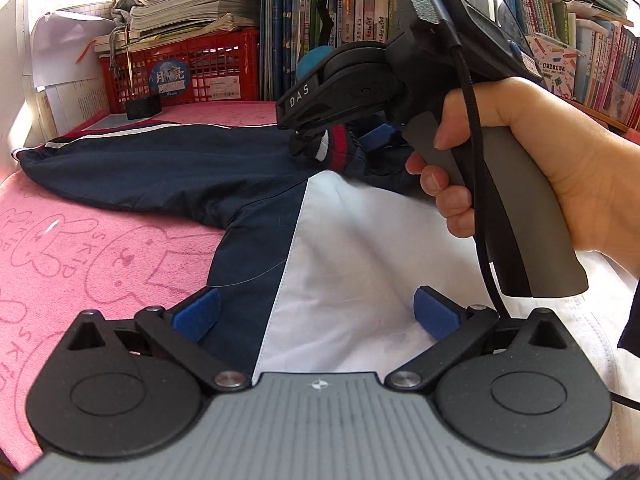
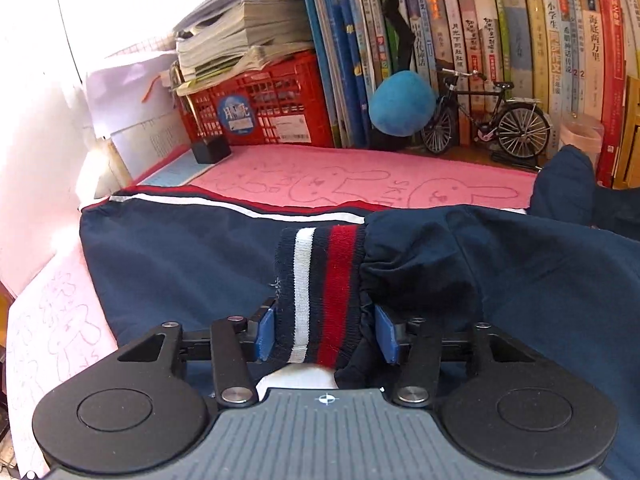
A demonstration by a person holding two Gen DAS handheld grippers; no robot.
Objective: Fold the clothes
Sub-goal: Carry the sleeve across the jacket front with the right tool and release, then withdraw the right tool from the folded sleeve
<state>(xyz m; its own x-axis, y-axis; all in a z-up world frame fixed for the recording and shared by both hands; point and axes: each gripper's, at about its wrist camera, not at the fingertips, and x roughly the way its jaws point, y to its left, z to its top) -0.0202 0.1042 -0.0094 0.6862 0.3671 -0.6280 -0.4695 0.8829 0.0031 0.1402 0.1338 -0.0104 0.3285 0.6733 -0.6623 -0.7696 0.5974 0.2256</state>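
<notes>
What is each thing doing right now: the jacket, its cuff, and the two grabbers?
Jacket: spread flat on the pink towel, one sleeve laid across it.
Cuff: lying between the right gripper's pads, not squeezed.
Right gripper: open, around the cuff.
Left gripper: open wide over the jacket, holding nothing.

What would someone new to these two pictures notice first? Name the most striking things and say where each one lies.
First, the striped cuff of a navy sleeve, lying between the blue pads of the right gripper, on the navy and white jacket spread over a pink rabbit-print towel. Behind stand a red crate under stacked papers, a row of books and a small model bicycle.
</notes>
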